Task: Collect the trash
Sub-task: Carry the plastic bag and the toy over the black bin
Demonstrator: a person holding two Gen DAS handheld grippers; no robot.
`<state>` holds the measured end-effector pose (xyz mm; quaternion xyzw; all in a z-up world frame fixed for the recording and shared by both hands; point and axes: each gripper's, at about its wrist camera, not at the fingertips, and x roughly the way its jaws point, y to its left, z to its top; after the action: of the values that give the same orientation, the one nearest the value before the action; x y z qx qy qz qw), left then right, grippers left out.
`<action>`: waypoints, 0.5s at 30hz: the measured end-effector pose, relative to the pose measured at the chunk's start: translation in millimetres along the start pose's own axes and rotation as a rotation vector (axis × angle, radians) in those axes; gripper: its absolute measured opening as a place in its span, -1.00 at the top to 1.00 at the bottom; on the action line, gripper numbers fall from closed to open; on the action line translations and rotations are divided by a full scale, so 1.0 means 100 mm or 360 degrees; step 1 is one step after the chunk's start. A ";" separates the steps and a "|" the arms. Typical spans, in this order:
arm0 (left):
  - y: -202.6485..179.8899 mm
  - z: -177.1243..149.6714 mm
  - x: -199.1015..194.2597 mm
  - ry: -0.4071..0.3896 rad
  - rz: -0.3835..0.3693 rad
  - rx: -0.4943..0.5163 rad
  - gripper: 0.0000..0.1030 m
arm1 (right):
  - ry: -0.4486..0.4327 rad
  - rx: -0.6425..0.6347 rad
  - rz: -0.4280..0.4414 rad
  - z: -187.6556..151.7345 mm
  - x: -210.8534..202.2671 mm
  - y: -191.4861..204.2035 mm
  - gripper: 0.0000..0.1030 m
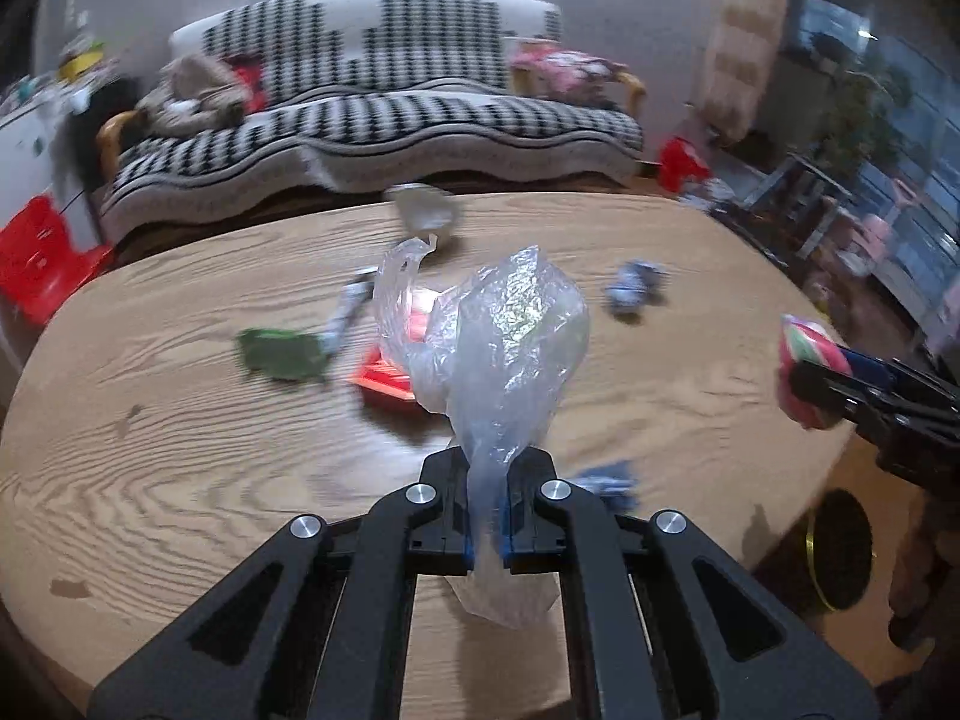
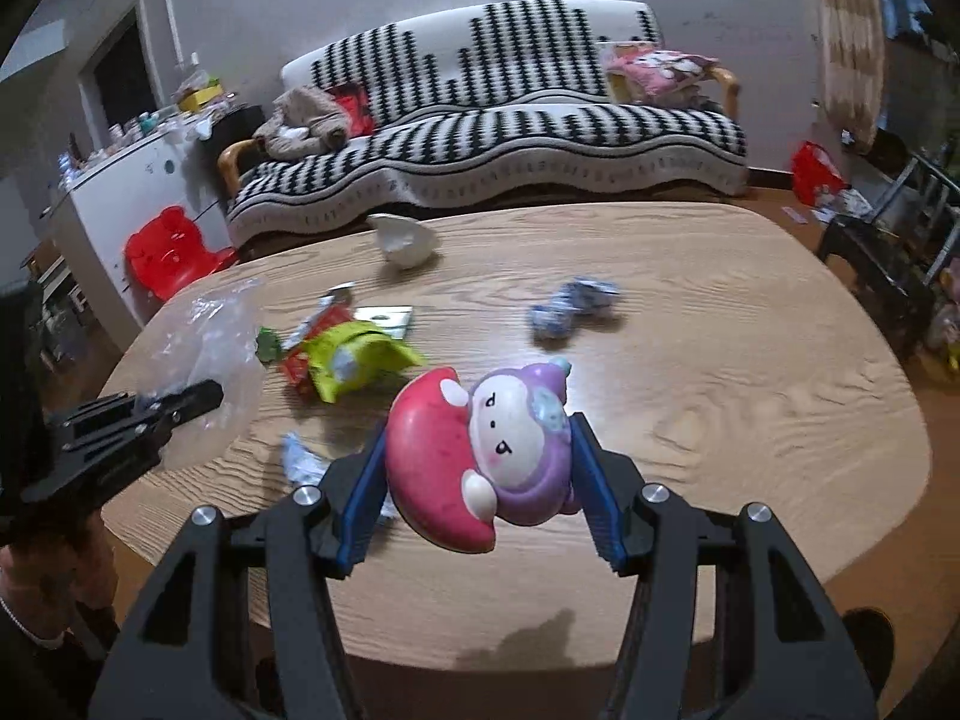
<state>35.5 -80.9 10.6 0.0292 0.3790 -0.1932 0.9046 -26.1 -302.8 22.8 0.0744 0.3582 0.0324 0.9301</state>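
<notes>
Oval wood-grain worktop [image 2: 750,396], bearing: white bowl [image 2: 403,243] near the far edge; blue-white crumpled wrapper [image 2: 570,306] right of centre; yellow-green packet [image 2: 354,360] over red wrapper [image 2: 297,369], left of centre; second blue-white wrapper [image 2: 303,459] near the front edge.

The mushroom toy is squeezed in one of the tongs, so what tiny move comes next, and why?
Probably carry the mushroom toy left toward the clear plastic bag. The right tongs already clamp it above the table, and the left tongs pinch the bag's neck, holding it up. The bag's mouth isn't visibly open, so it may need spreading first.
</notes>
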 end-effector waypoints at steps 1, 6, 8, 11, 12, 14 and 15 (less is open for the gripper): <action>-0.16 -0.01 0.01 -0.0002 -0.0045 0.0032 0.92 | -0.0005 0.0016 -0.0021 -0.02 -0.06 -0.09 -0.10; -0.81 -0.12 0.07 0.0020 -0.0221 0.0172 0.92 | -0.0034 0.0099 -0.0121 -0.16 -0.37 -0.55 -0.10; -1.10 -0.18 0.09 0.0027 -0.0293 0.0230 0.92 | -0.0050 0.0139 -0.0158 -0.24 -0.52 -0.76 -0.10; -1.54 -0.29 0.13 0.0041 -0.0394 0.0336 0.92 | -0.0072 0.0220 -0.0226 -0.39 -0.76 -1.09 -0.10; -1.66 -0.32 0.14 0.0047 -0.0429 0.0359 0.92 | -0.0076 0.0239 -0.0241 -0.43 -0.81 -1.17 -0.10; -1.97 -0.39 0.16 0.0060 -0.0512 0.0402 0.92 | -0.0084 0.0286 -0.0294 -0.55 -0.95 -1.38 -0.10; -2.07 -0.41 0.16 0.0065 -0.0539 0.0416 0.92 | -0.0087 0.0313 -0.0316 -0.62 -1.02 -1.50 -0.10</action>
<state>-58.6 -269.4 -10.6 0.0861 0.3685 -0.3892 0.8399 -142.1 -455.1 20.9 0.1300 0.3399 -0.0972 0.9263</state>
